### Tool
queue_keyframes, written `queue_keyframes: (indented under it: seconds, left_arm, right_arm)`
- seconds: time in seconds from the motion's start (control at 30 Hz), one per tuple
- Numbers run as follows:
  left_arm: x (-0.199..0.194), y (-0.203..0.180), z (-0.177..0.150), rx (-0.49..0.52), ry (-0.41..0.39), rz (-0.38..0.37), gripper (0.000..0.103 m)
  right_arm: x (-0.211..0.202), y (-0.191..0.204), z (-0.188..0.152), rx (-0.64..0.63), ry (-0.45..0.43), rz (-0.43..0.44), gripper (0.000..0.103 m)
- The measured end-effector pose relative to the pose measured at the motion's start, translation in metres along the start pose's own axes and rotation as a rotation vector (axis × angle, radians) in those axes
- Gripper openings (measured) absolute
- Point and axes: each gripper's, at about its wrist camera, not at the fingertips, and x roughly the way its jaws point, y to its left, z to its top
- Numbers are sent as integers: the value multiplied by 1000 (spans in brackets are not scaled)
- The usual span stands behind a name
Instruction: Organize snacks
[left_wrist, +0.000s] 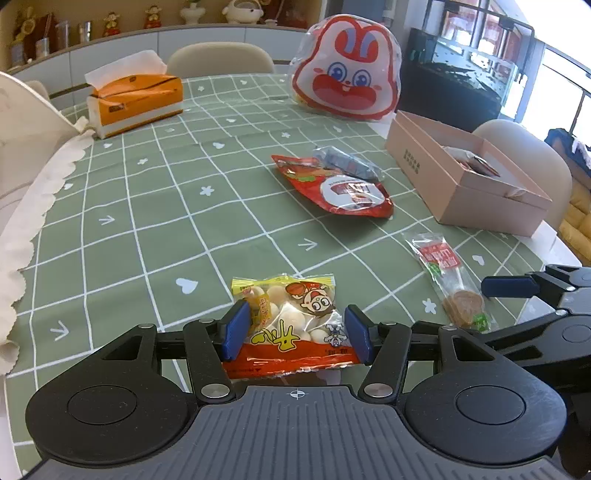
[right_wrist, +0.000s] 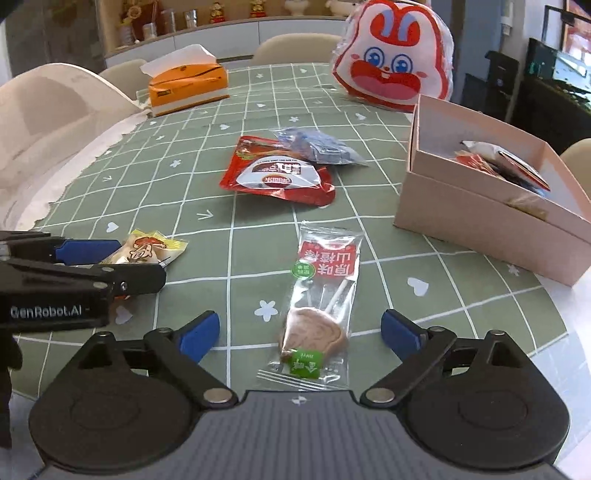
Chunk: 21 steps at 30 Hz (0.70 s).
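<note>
A small clear-and-yellow cookie bag (left_wrist: 291, 321) lies on the green checked tablecloth (left_wrist: 147, 206). My left gripper (left_wrist: 295, 330) straddles it, blue pads against both sides. The bag also shows in the right wrist view (right_wrist: 147, 251) between the left gripper's fingers. My right gripper (right_wrist: 299, 332) is open around the lower end of a clear lollipop wrapper (right_wrist: 321, 306) lying flat, also in the left wrist view (left_wrist: 450, 280). A red snack pouch (right_wrist: 277, 173) and a blue-wrapped snack (right_wrist: 317, 146) lie mid-table. A pink open box (right_wrist: 491, 218) holding several snacks stands at the right.
A big rabbit-face bag (right_wrist: 395, 59) stands at the far side. An orange tissue box (right_wrist: 188, 85) sits far left. Beige chairs (left_wrist: 219, 59) ring the table. The table edge with white lace runs along the left (left_wrist: 22, 221).
</note>
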Motion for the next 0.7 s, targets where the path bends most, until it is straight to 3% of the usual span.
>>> queue_keyframes:
  seconds: [0.17,0.3,0.4,0.47,0.7]
  left_arm:
    - [-2,10,3,-83,12,-32,61]
    - [-3,4,0,-35,10,-20,61]
    - [-4,-1,-1,-12,7,-3,61]
    - [-4,-2,-1,-16,10,-2,61]
    - [-6,-9,-3,5,17,-11,59]
  right_arm:
    - [9,0,13,-37,27,24,94]
    - [15,-2,23,6,10,20,88]
    - [17,-4,28,3,-5,-12,69]
    - [13,-4,28,-27,-6,-3,42]
    - [-10,-8,5,-96,-6,-7,40]
